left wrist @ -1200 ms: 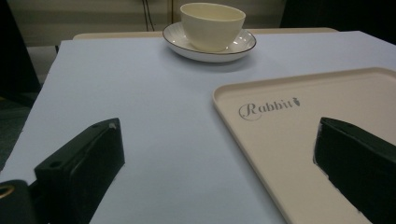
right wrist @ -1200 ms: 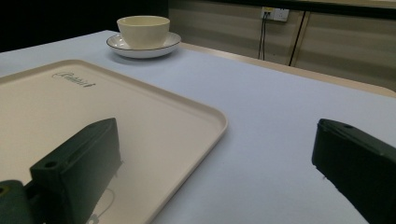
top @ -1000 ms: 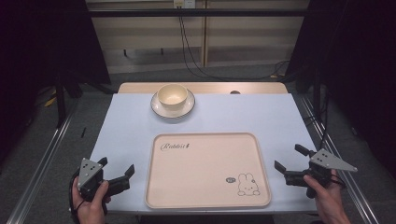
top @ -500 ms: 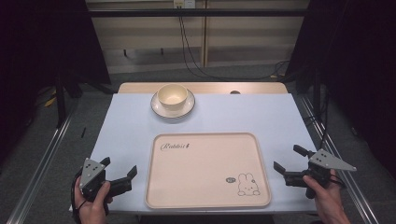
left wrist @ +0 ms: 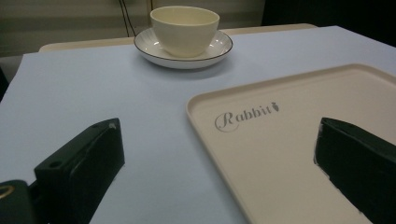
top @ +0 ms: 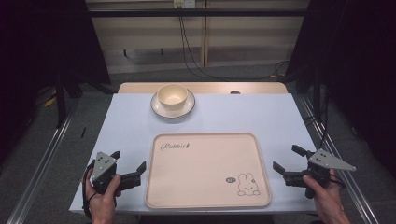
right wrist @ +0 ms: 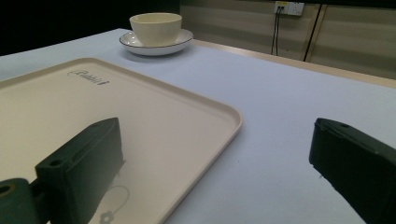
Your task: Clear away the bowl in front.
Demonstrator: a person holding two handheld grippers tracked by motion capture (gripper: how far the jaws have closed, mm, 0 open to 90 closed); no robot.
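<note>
Jaws wide apart on both sides, nothing between them. My left gripper (top: 128,168) sits low at the near left corner of the surface (top: 233,116), held in my left hand (top: 100,196), and its jaws straddle the left edge of the tray (top: 205,186): in the left gripper view one jaw hangs over the bare pale blue cover and the other over the tray's floor, with the tray's rounded corner (left wrist: 196,100) and the word "Rabbit" lying in the gap ahead. I cannot tell whether either jaw touches what is beneath it.

My right gripper (top: 289,161) is at the near right, in my right hand (top: 327,198), jaws spread just as far and pointing in toward the tray. In the right gripper view its left jaw is over the tray's floor by the little printed mark, its right jaw over the blue cover, and the tray's corner (right wrist: 233,119) curves between them.

Far ahead, well apart from both grippers, a cream bowl (top: 172,95) stands upright on a dark-rimmed saucer (top: 159,108) near the back edge of the surface, beyond the tray.
</note>
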